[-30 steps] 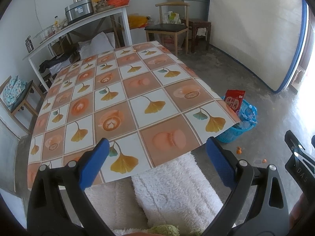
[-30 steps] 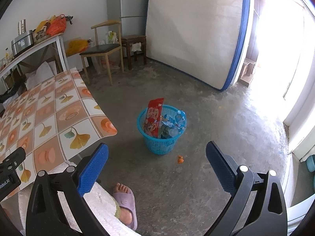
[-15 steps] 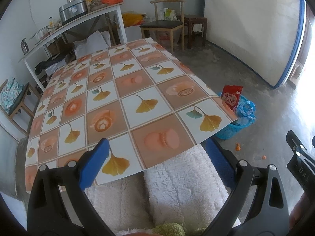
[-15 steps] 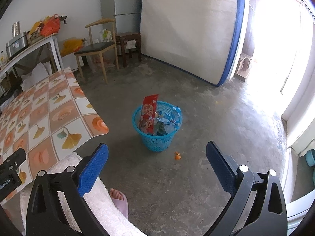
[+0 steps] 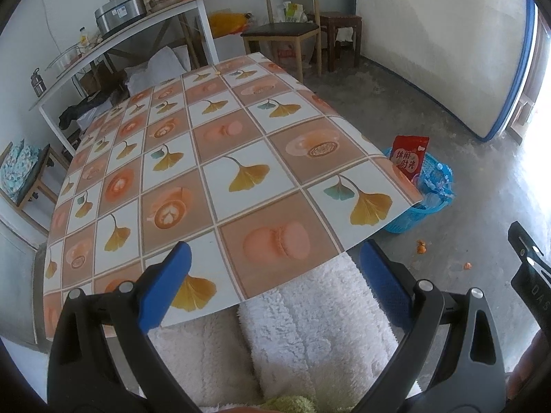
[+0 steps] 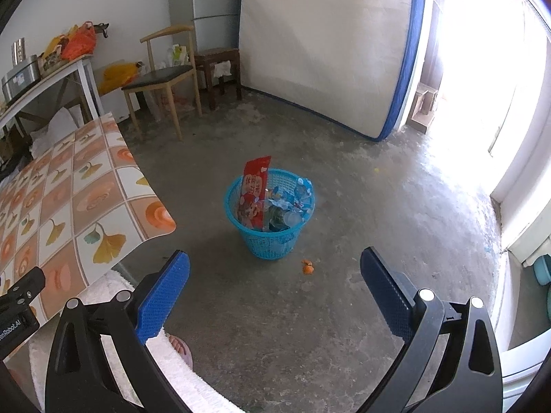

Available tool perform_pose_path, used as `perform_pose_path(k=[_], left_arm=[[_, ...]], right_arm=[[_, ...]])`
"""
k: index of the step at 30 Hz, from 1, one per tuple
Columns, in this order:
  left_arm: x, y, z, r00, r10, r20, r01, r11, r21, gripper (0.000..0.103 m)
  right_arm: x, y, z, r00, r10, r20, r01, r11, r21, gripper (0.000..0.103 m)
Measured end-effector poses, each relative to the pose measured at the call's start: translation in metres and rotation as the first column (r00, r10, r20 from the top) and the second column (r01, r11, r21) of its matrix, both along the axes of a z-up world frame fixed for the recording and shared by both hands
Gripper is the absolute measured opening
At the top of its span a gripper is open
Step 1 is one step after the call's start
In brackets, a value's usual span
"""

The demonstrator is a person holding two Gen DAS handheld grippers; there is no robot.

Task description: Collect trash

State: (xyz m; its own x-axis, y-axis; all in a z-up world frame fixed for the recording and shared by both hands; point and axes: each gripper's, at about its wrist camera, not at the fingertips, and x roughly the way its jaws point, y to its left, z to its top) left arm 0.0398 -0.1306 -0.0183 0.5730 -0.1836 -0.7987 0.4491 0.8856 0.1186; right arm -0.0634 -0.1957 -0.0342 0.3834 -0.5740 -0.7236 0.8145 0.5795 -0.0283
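Hovering at the lower edge of the left wrist view, the left gripper (image 5: pixel 272 277) has its blue-padded jaws spread wide with nothing between them; the left pad lies over the near edge of the table (image 5: pixel 213 158), the right pad over a white fluffy garment (image 5: pixel 310 323) on the person's lap. The table fills the middle of that view, its cloth printed in squares of yellow leaves, cups and macarons, and its top carries no loose items. Right gripper (image 6: pixel 275 292): jaws likewise wide apart and empty, seen at the bottom of the right wrist view above bare concrete floor (image 6: pixel 378 206). Trash location: a blue plastic basket (image 6: pixel 272 241) stands on the floor at the centre of the right wrist view, just off the table's right corner; it holds a red snack bag (image 6: pixel 255 189) standing upright against its left wall, plus crumpled blue-and-clear wrappers (image 6: pixel 296 199) on its right side. An orange scrap (image 6: pixel 307 267) lies on the floor just beside the basket, lower right of it, between the two right pads in the frame. In the left wrist view a second, smaller orange bit (image 5: pixel 467 266) shows further right on the floor. A foot in a pink slipper (image 6: pixel 179 347) shows at lower left of the right wrist view. Background, upper part: wooden chair (image 6: pixel 162 82), white mattress with blue edge (image 6: pixel 327 44) leaning on the wall, white shelf table (image 5: pixel 113 38) with a metal cooker at upper left.
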Motion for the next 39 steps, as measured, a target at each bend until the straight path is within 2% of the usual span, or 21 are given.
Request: perform_pose_path(k=[12, 39], left_arm=[[0.0070, 0.0000, -0.0049, 1.000, 0.023, -0.010, -0.023, 1.000, 0.017, 0.094], [-0.0007, -0.0065, -0.0004, 1.000, 0.003, 0.005, -0.003, 1.000, 0.004, 0.094]], right_arm=[[0.0065, -0.0055, -0.0041, 1.000, 0.020, 0.001, -0.020, 1.000, 0.016, 0.097], [-0.0011, -0.0075, 0.0004, 1.000, 0.000, 0.012, 0.000, 1.000, -0.003, 0.097]])
